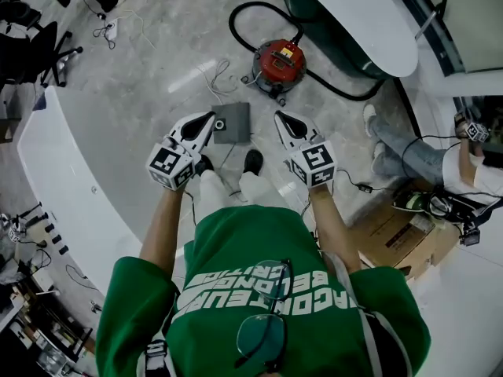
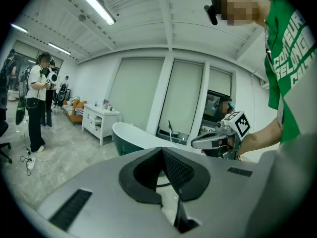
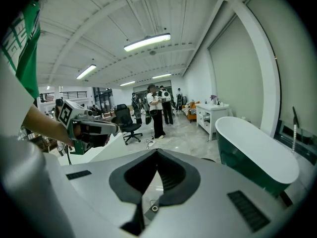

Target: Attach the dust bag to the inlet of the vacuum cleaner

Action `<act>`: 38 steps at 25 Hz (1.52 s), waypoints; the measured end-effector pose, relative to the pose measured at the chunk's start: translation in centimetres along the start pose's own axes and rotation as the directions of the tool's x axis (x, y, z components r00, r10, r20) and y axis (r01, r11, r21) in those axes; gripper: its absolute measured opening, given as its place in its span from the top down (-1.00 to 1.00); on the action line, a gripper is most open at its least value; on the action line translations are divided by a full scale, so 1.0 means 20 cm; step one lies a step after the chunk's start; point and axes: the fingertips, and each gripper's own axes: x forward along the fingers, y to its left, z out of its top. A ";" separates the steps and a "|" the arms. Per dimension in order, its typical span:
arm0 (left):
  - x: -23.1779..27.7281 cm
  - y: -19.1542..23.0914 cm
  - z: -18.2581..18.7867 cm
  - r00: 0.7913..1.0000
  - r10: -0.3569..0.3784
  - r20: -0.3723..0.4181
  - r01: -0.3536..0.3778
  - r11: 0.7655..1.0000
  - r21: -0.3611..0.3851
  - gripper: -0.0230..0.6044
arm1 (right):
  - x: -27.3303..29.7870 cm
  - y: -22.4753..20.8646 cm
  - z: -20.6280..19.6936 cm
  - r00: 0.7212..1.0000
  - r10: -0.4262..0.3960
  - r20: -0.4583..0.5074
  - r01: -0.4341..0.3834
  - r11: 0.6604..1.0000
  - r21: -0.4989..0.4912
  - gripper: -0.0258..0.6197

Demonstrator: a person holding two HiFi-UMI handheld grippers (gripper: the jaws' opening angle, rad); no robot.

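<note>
Two-handed: spread the pressed-together, empty left gripper [image 1: 206,120] and right gripper [image 1: 281,121], lower onto bag [image 1: 233,122], pinch its opposite edges firmly, carry it level to vacuum [image 1: 279,63].

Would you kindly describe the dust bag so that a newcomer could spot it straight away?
Start at the green-and-white bathtub; on the marble floor beside it stands a round red vacuum cleaner. Just nearer the person's shoes lies the dust bag, the only flat grey square there, with a small round hole near one edge.
</note>
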 end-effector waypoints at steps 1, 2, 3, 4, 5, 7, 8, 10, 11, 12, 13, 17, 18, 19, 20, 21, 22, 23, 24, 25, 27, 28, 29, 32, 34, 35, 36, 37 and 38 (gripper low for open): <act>-0.02 0.02 -0.01 1.000 -0.002 0.001 0.002 1.000 -0.001 0.92 | 0.02 0.02 0.00 1.000 0.002 -0.005 -0.002 1.000 -0.004 0.90; -0.03 0.04 -0.01 1.000 -0.005 0.000 0.005 1.000 -0.001 0.92 | 0.04 0.04 0.00 1.000 0.004 -0.009 -0.004 1.000 -0.007 0.90; -0.05 0.06 -0.02 1.000 -0.008 -0.001 0.008 1.000 -0.001 0.92 | 0.06 0.06 -0.01 1.000 0.006 -0.012 -0.006 1.000 -0.008 0.90; -0.07 0.08 -0.04 1.000 -0.012 -0.003 0.012 1.000 -0.002 0.92 | 0.08 0.08 -0.01 1.000 0.007 -0.017 -0.007 1.000 -0.009 0.90; -0.08 0.10 -0.05 1.000 -0.017 -0.006 0.017 1.000 -0.003 0.92 | 0.11 0.10 -0.02 1.000 0.008 -0.022 -0.008 1.000 -0.010 0.90; -0.11 0.14 -0.07 1.000 -0.027 -0.012 0.027 1.000 -0.004 0.92 | 0.16 0.13 -0.03 0.999 0.011 -0.031 -0.011 1.000 -0.012 0.90; -0.12 0.17 -0.09 0.999 -0.032 -0.016 0.032 0.999 -0.003 0.92 | 0.18 0.14 -0.04 0.999 0.012 -0.036 -0.013 1.000 -0.015 0.90; -0.14 0.22 -0.11 0.999 -0.044 -0.024 0.044 0.999 0.001 0.92 | 0.23 0.16 -0.05 0.999 0.012 -0.045 -0.013 1.000 -0.020 0.90; -0.15 0.25 -0.13 0.998 -0.050 -0.028 0.050 0.999 0.001 0.92 | 0.26 0.17 -0.05 0.999 0.012 -0.049 -0.013 1.000 -0.021 0.90; -0.15 0.28 -0.15 0.998 -0.055 -0.032 0.055 0.998 0.000 0.92 | 0.28 0.18 -0.06 0.998 0.012 -0.054 -0.013 1.000 -0.021 0.90; -0.16 0.31 -0.17 0.997 -0.061 -0.037 0.061 0.998 0.001 0.92 | 0.32 0.19 -0.08 0.998 0.013 -0.058 -0.014 1.000 -0.020 0.90; -0.17 0.41 -0.26 0.995 -0.084 -0.054 0.085 0.996 0.006 0.92 | 0.45 0.23 -0.14 0.997 0.023 -0.074 -0.024 1.000 -0.020 0.90; -0.17 0.44 -0.29 0.994 -0.093 -0.057 0.094 0.996 0.007 0.92 | 0.49 0.24 -0.17 0.997 0.026 -0.078 -0.027 0.999 -0.023 0.90; -0.16 0.46 -0.33 0.993 -0.103 -0.061 0.103 0.995 0.008 0.92 | 0.52 0.25 -0.19 0.996 0.028 -0.082 -0.030 0.999 -0.026 0.90; -0.16 0.48 -0.37 0.991 -0.113 -0.067 0.114 0.993 0.009 0.92 | 0.56 0.26 -0.21 0.996 0.031 -0.086 -0.033 0.999 -0.027 0.90; -0.16 0.51 -0.41 0.990 -0.123 -0.075 0.124 0.992 0.011 0.92 | 0.60 0.27 -0.24 0.995 0.033 -0.089 -0.036 0.999 -0.027 0.90; -0.15 0.53 -0.46 0.988 -0.133 -0.083 0.135 0.991 0.016 0.92 | 0.63 0.28 -0.27 0.995 0.034 -0.093 -0.037 0.999 -0.027 0.90; -0.15 0.55 -0.51 0.986 -0.142 -0.091 0.144 0.989 0.020 0.92 | 0.67 0.28 -0.30 0.995 0.035 -0.095 -0.037 0.999 -0.027 0.90; -0.15 0.57 -0.55 0.984 -0.148 -0.098 0.151 0.988 0.022 0.92 | 0.71 0.29 -0.34 0.995 0.034 -0.095 -0.037 0.999 -0.026 0.90; -0.14 0.60 -0.60 0.982 -0.154 -0.104 0.158 0.987 0.023 0.92 | 0.74 0.29 -0.38 0.995 0.033 -0.095 -0.036 0.999 -0.025 0.90; -0.13 0.65 -0.69 0.980 -0.167 -0.112 0.171 0.985 0.022 0.92 | 0.82 0.30 -0.45 0.995 0.030 -0.094 -0.032 0.999 -0.021 0.90; -0.12 0.67 -0.73 0.978 -0.174 -0.116 0.178 0.984 0.022 0.92 | 0.87 0.31 -0.49 0.995 0.028 -0.094 -0.030 0.999 -0.018 0.90; -0.12 0.70 -0.79 0.976 -0.181 -0.118 0.185 0.982 0.023 0.92 | 0.91 0.32 -0.53 0.995 0.026 -0.094 -0.027 1.000 -0.015 0.90; -0.09 0.80 -0.96 0.971 -0.200 -0.127 0.205 0.978 0.026 0.92 | 1.05 0.34 -0.67 0.996 0.019 -0.088 -0.020 1.000 -0.011 0.90; -0.06 0.87 -1.10 0.969 -0.208 -0.136 0.214 0.976 0.035 0.92 | 1.16 0.35 -0.79 0.996 0.021 -0.084 -0.022 1.000 -0.011 0.90; -0.04 0.91 -1.19 0.969 -0.208 -0.136 0.215 0.976 0.035 0.92 | 1.21 0.35 -0.86 0.996 0.024 -0.085 -0.025 1.000 -0.013 0.90; -0.02 0.94 -1.27 0.969 -0.208 -0.135 0.214 0.976 0.032 0.92 | 1.26 0.35 -0.93 0.996 0.029 -0.088 -0.031 0.999 -0.016 0.90; 0.00 0.97 -1.37 0.969 -0.209 -0.136 0.214 0.976 0.027 0.92 | 1.31 0.35 -1.01 0.995 0.036 -0.094 -0.038 0.999 -0.019 0.90; 0.02 1.00 -1.46 0.968 -0.210 -0.140 0.215 0.976 0.024 0.92 | 1.36 0.35 -1.09 0.994 0.044 -0.100 -0.046 0.999 -0.023 0.90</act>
